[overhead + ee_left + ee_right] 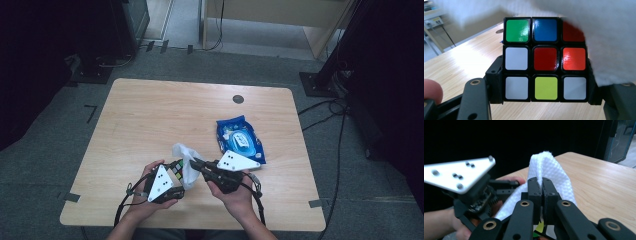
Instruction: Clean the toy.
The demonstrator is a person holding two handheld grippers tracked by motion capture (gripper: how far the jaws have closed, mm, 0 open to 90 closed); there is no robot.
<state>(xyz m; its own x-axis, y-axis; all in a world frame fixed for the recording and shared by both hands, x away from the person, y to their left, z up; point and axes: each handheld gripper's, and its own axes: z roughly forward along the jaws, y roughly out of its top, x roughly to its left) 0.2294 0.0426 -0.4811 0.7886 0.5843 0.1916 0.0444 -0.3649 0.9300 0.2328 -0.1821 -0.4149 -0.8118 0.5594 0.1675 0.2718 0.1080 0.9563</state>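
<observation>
A scrambled colour cube [545, 58] is clamped between the jaws of my left gripper [545, 87], which is shut on its two sides. In the high view that cube [177, 170] sits at the left gripper [173, 176] near the table's front edge. A white wet wipe [549, 165] is pinched in my right gripper [542, 182], whose jaws are pressed together on a fold of it. The wipe [609, 37] hangs over the cube's upper right corner and covers part of it. Seen from above, the right gripper [195, 163] holds the wipe [185, 160] right beside the cube.
A blue pack of wet wipes [240, 140] lies on the wooden table [150, 115], just behind the right hand. A dark round grommet [238, 99] sits near the far edge. Cables trail on the floor at the right.
</observation>
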